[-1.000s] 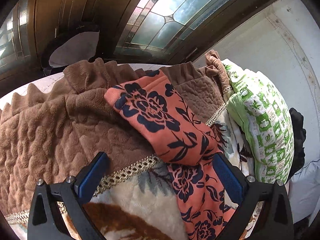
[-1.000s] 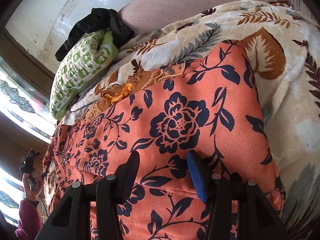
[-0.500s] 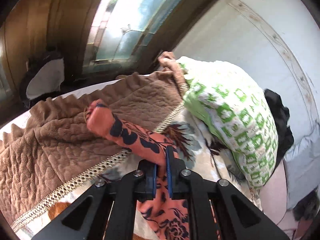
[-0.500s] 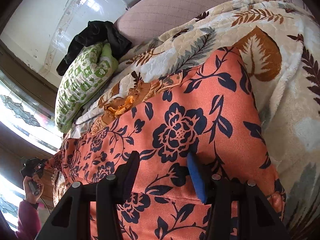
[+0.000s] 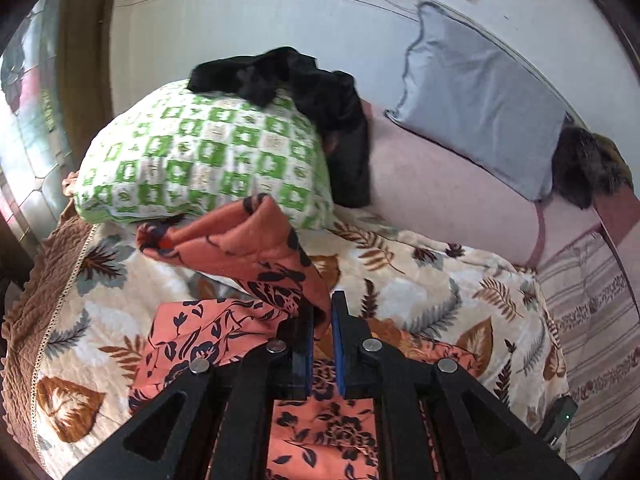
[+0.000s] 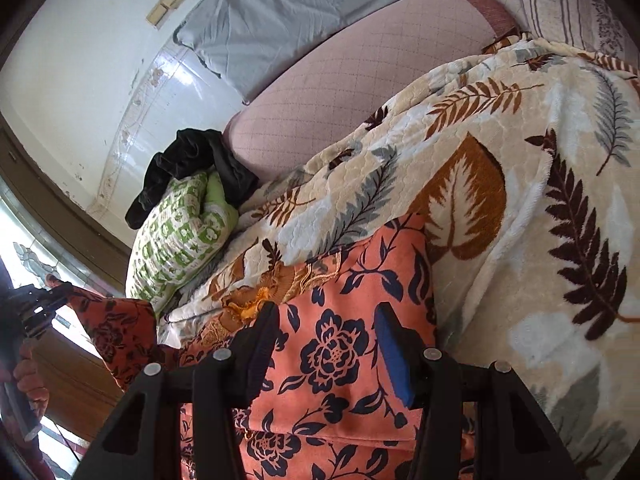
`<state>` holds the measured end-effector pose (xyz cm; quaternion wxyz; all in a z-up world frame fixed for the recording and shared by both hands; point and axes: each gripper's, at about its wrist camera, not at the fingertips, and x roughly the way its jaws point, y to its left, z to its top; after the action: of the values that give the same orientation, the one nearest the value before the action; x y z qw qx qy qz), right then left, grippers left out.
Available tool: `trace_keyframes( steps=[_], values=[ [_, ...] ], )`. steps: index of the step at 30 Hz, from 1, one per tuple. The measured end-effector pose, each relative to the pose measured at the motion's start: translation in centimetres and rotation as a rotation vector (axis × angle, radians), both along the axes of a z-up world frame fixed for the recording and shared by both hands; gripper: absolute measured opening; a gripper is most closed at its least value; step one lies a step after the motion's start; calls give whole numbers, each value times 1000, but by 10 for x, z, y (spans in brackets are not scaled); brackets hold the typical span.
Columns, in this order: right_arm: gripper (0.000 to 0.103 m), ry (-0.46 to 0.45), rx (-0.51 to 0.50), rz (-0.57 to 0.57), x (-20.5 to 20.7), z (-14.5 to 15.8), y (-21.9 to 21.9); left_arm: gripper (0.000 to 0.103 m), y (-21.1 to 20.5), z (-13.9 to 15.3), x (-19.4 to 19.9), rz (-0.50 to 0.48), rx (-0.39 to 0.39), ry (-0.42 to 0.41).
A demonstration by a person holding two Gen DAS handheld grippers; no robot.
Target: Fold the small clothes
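1. Cream leaf-patterned blanket (image 6: 500, 128) was seen spread over the bed.
2. Orange floral garment (image 6: 340, 344) was laid on it, one end lifted.
3. That end was clamped by the left gripper (image 5: 322, 320).
4. The right gripper (image 6: 326, 336) was held half-spread over the garment; contact could not be told.

Left hand-held gripper (image 5: 322, 320) pinches floral garment (image 5: 256, 248)
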<state>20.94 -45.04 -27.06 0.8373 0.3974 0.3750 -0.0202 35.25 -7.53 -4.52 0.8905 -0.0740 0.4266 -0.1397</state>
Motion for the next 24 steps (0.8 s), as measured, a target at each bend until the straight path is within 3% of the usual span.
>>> trace_keyframes(
  steps=[4, 5, 6, 8, 11, 16, 19, 24],
  values=[
    [54, -17, 64, -66, -7, 4, -31, 12, -99, -9, -26, -192, -17, 86],
    [55, -10, 84, -75, -8, 3, -38, 28, -119, -12, -33, -241, -12, 116],
    [60, -10, 113, -84, -10, 2, -45, 53, -133, -13, -40, -280, -5, 132],
    [66, -28, 166, -108, -15, 0, -57, 76, -142, -9, -55, -305, -8, 85],
    [69, -50, 180, -116, -18, 4, -63, 80, -125, 0, -68, -273, -6, -21],
    [69, -51, 174, -2, -4, 3, -43, 83, -47, -31, -54, -42, -14, -36],
    [68, -52, 266, 85, 9, -10, -27, 83, 16, -75, -51, 166, -24, 6],
    [59, -8, 292, 154, 24, -31, 2, 83, 99, -150, -52, 476, -6, 100]
  ],
)
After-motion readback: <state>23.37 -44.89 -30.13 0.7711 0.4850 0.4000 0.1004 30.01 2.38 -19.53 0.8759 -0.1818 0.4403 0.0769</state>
